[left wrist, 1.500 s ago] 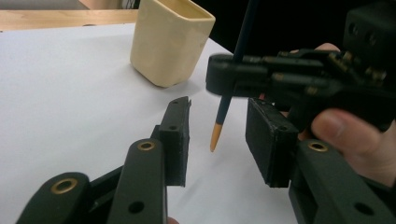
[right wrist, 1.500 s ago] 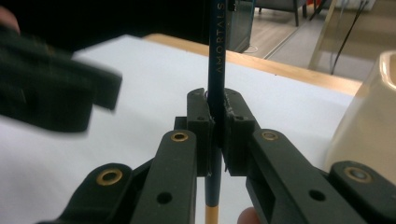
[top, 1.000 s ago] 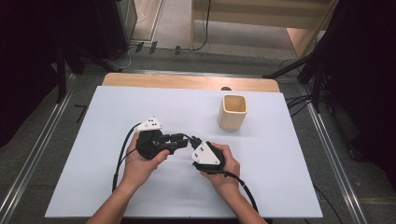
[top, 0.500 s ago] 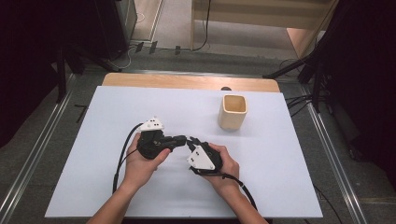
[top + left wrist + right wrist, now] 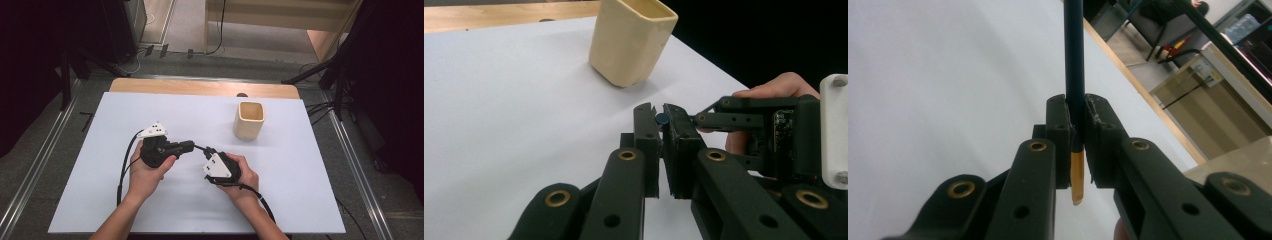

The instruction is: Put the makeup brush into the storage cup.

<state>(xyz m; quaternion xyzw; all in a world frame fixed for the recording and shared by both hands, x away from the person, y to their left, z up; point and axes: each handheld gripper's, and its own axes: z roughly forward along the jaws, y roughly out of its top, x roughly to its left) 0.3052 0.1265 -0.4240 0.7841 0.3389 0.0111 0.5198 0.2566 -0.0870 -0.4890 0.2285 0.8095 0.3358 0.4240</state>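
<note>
A thin dark blue pencil [image 5: 1074,60] with a yellow end [image 5: 1077,177] runs up between the jaws of my right gripper [image 5: 1075,107], which is shut on it. In the left gripper view its round dark end [image 5: 661,118] sits pinched at the jaw tips of my left gripper [image 5: 660,120], also shut on it. From above, the left gripper [image 5: 190,145] and right gripper [image 5: 206,149] meet tip to tip at mid-table, with the short pencil [image 5: 199,147] bridging them. The right gripper's body [image 5: 774,135] and a hand show close by in the left gripper view.
A cream square cup [image 5: 249,120] stands upright on the white table sheet [image 5: 310,190], behind and to the right of the grippers; it shows again as the cup [image 5: 631,40]. A wooden table edge [image 5: 200,87] runs along the back. Cables trail from both grippers toward the person.
The right gripper has edged slightly left toward the left gripper. Both stay shut, tips together over the same spot.
</note>
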